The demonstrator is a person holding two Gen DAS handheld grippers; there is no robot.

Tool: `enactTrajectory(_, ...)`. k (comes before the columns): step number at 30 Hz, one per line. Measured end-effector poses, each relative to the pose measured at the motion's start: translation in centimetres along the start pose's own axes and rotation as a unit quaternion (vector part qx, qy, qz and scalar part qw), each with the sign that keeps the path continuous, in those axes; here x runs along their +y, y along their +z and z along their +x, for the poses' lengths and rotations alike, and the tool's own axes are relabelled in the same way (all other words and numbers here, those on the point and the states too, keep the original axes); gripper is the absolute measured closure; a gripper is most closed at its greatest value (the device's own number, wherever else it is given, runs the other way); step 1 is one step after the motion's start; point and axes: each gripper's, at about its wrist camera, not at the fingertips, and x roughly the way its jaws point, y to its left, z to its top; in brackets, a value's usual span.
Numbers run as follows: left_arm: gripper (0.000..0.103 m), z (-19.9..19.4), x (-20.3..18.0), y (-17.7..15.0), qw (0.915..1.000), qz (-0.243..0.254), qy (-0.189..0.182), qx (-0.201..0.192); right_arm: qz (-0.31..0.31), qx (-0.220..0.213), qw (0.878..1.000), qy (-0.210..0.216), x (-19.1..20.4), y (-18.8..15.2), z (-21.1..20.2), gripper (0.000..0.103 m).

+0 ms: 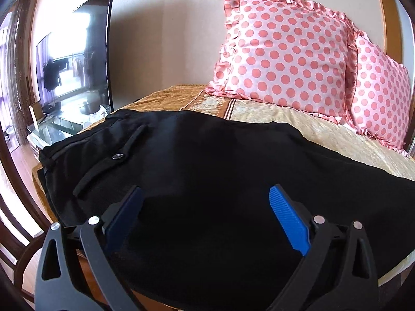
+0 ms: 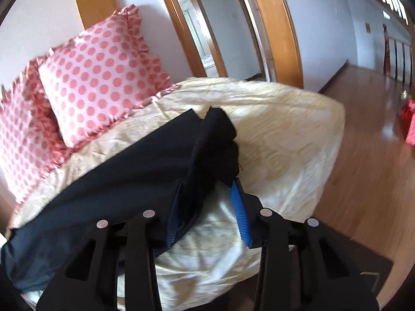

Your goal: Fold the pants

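Both wrist views close over bed (image 1: 298, 121), sharing pillows (image 2: 103, 77)

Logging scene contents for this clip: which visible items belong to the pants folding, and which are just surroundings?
Job:
black pants
left gripper, open above them
right gripper, open around the cuff end

Surroundings:
polka-dot pillows
bedspread
television

1. A home bedroom is showing here: a bed (image 1: 324, 134) is lying under a cream and gold cover.
2. Two pink polka-dot pillows (image 1: 285, 51) are leaning against the wall at its head.
3. A television (image 1: 77, 59) is standing on a glass stand (image 1: 54, 127) beside the bed.
4. Wooden door frames (image 2: 275, 26) and a polished wood floor (image 2: 368, 140) are opening onto a hallway.
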Motion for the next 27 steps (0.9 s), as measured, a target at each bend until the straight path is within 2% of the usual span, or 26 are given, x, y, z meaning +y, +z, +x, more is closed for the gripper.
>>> enactTrajectory(3,0.004,0.0,0.0,-0.1,1.0000,-0.002,-0.002,0.003,0.051,0.002,0.998,0.029,-0.9,0.2,0.1,0.064)
enactTrajectory(5,0.004,0.0,0.0,-0.2,1.0000,-0.002,-0.001,0.004,0.063,0.009,0.997,0.053,-0.9,0.1,0.2,0.065)
enactTrajectory(8,0.003,0.2,0.1,-0.3,1.0000,-0.003,0.000,0.007,0.035,0.005,0.999,0.035,-0.1,-0.1,0.4,0.068)
enactTrajectory(12,0.002,0.4,-0.1,-0.5,1.0000,0.000,0.003,0.006,0.071,-0.006,0.997,0.015,-1.0,0.6,0.8,0.072)
enactTrajectory(14,0.002,0.5,-0.1,-0.6,1.0000,0.003,0.005,0.007,0.074,-0.006,0.997,0.012,-1.2,0.8,1.3,0.077)
enactTrajectory(16,0.002,0.7,-0.2,-0.8,0.9999,0.010,0.008,0.011,0.072,0.000,0.997,0.024,-0.8,0.8,1.6,0.090)
enactTrajectory(18,0.002,0.9,-0.4,-1.0,0.9997,0.019,0.012,0.014,0.061,-0.004,0.998,0.030,-0.1,0.8,1.5,0.092)
enactTrajectory(23,0.002,1.1,-0.7,-1.4,0.9990,0.036,0.022,0.011,0.039,-0.027,0.995,0.091,2.9,1.8,-0.2,0.093)
enactTrajectory(27,0.002,1.2,-0.7,-1.5,0.9992,0.033,0.021,0.008,0.000,-0.032,0.982,0.185,9.2,2.5,-2.1,0.093)
